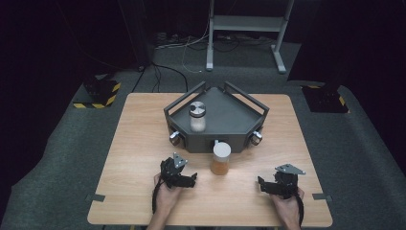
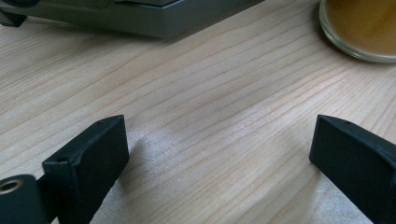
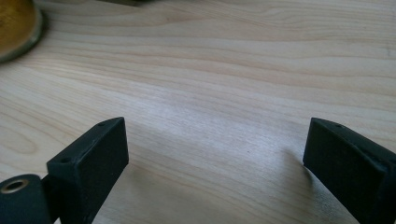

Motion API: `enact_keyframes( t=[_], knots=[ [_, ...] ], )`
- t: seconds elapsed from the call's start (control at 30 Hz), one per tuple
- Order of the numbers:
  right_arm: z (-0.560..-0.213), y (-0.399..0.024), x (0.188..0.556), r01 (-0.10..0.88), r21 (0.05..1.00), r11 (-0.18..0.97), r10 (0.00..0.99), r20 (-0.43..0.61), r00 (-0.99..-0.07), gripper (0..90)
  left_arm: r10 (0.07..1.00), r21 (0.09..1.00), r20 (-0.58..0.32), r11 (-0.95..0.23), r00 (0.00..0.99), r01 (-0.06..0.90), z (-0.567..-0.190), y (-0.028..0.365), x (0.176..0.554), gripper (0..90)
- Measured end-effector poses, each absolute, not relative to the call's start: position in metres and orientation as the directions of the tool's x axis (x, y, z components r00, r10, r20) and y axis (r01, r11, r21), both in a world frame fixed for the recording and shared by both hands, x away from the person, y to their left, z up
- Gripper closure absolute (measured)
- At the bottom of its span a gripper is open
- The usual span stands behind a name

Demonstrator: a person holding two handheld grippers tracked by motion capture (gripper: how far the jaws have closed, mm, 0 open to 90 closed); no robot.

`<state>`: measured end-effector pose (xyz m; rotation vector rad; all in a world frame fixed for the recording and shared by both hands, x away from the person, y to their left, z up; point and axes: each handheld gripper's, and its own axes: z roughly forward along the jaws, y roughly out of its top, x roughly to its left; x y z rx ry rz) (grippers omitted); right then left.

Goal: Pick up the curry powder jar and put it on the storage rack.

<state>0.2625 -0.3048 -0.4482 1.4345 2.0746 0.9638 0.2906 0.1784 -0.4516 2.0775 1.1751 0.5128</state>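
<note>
Scene: wooden desk (image 1: 143, 143) carrying a dark grey angular tray (image 1: 230, 120) at its far centre, roughly 12 o'clock from the person.

Jar on desk: a jar of amber contents with a pale lid (image 1: 220, 158) stands upright on the bare wood just in front of the tray's near wall, between the two grippers and slightly ahead of them. Its base rim shows at 1 o'clock in the left gripper view (image 2: 359, 28) and at 10 o'clock in the right gripper view (image 3: 14, 28).

Jar in tray: a second jar with a metal cap (image 1: 197, 116) stands upright inside the tray, on its left half.

Left gripper (image 1: 184, 177): resting low at 7 o'clock from the amber jar, jaws spread wide — nothing but wood grain between them (image 2: 219, 154).

Right gripper (image 1: 268, 186): at 4 o'clock from the amber jar, well apart from it, jaws likewise wide and empty (image 3: 215, 154).

Step in hand (judgement): a pause between handlings — both grippers are off the jars, and the amber jar looks to be the nearest candidate for pick-up.

Next move (judgement): one gripper would have to advance toward the amber jar, keep the jaws level, straddle its body below the lid and close squarely. The left sits closer. The glass wall is smooth and round, so an off-centre pinch could let it slip or tip.
</note>
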Motion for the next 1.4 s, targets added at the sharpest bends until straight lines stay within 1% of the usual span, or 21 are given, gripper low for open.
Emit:
enact_keyframes(
  t=[0.23, 0.67, 0.9, 1.4],
  knots=[
    [-0.444, -0.300, 0.261, 0.597, 0.764, 0.247, 0.904, 0.040, -0.425, 7.7, 0.858, 0.727, 0.005, -0.356, 0.513, 0.587, -0.452, 0.178, 0.291, 4.6],
    [-0.443, -0.278, 0.272, 0.567, 0.774, 0.281, 0.835, 0.094, -0.543, 9.4, 0.858, 0.727, 0.005, -0.355, 0.513, 0.587, -0.452, 0.178, 0.291, 4.6],
    [-0.441, -0.259, 0.278, 0.555, 0.769, 0.316, 0.805, 0.093, -0.586, 10.0, 0.858, 0.727, 0.005, -0.356, 0.513, 0.587, -0.452, 0.178, 0.291, 4.6],
    [-0.431, -0.233, 0.285, 0.498, 0.799, 0.338, 0.755, 0.086, -0.650, 10.3, 0.858, 0.727, 0.005, -0.355, 0.513, 0.587, -0.452, 0.178, 0.291, 4.6]
  ],
)
